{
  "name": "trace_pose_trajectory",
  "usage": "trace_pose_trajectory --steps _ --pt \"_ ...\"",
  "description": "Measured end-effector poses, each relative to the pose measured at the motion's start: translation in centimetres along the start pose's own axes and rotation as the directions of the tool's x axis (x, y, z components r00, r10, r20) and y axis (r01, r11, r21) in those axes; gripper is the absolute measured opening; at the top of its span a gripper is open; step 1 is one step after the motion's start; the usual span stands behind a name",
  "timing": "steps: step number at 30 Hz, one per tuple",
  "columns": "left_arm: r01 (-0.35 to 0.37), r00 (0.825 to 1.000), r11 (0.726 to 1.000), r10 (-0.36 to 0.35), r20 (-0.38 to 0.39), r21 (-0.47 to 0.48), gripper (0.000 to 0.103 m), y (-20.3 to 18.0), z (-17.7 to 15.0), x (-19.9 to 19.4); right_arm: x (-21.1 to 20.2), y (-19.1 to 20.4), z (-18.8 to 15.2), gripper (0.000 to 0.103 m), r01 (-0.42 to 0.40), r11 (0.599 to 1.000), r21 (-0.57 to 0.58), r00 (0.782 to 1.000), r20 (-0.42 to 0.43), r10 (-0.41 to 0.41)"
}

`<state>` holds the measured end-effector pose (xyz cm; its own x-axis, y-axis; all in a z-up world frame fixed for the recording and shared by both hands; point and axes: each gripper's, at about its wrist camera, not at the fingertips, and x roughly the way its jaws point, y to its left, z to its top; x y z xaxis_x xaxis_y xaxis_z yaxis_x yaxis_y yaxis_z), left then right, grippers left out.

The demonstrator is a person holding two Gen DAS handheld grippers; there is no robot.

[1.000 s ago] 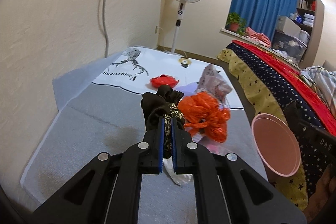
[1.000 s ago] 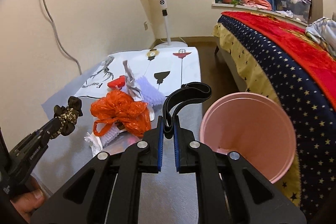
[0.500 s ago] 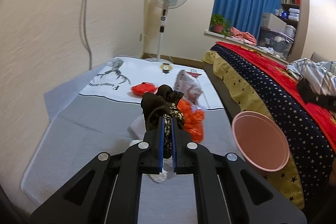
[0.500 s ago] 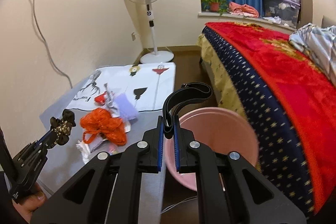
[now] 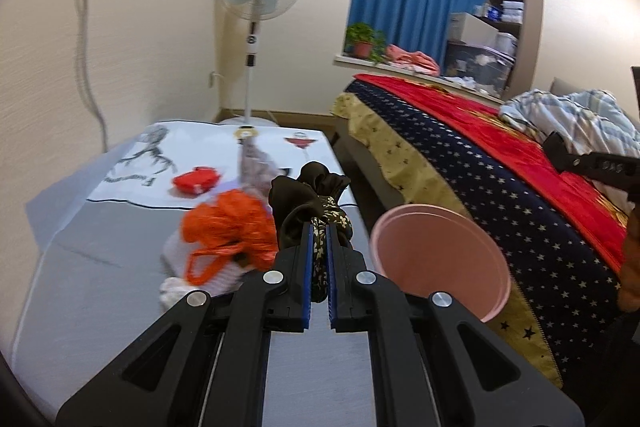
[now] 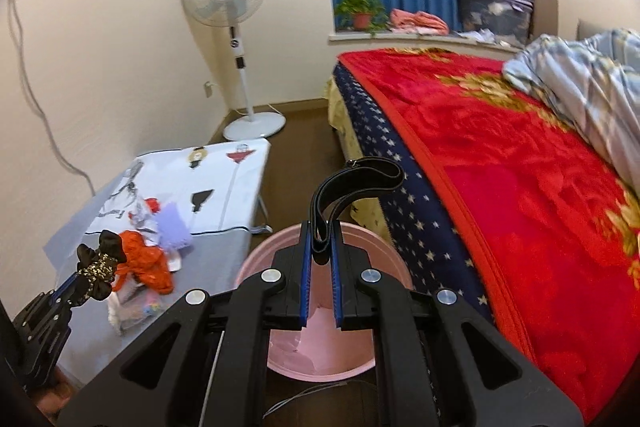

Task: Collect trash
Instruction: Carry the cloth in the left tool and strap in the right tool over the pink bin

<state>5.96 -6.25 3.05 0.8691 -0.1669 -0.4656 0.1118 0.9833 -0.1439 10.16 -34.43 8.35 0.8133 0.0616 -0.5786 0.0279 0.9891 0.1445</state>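
Grey table (image 5: 100, 287) fills left view, trash pile at 10 o'clock of gripper. Pink bin (image 6: 320, 355) directly under right gripper (image 6: 320, 259), which pinches black strap (image 6: 356, 179) above bin mouth. Left gripper (image 5: 319, 247) clamps dark scrunchie (image 5: 312, 203), bin at its 3 o'clock. Best play: spread right jaws only while centred over bin, then swing left across, clear of orange bag (image 5: 228, 227).
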Motion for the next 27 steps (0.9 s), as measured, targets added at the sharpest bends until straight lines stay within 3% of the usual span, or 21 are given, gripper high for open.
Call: trace_pose_trajectory --steps 17,27 --pt "0.113 0.993 0.991 -0.110 -0.046 0.074 0.006 -6.9 -0.1 5.5 3.8 -1.9 -1.0 0.009 0.040 0.999 0.027 0.997 -0.064 -0.038" --pt "0.158 0.985 0.984 -0.151 -0.080 0.088 0.006 -8.8 -0.3 8.2 4.9 -1.7 -1.3 0.009 0.058 0.998 0.011 0.995 -0.078 -0.057"
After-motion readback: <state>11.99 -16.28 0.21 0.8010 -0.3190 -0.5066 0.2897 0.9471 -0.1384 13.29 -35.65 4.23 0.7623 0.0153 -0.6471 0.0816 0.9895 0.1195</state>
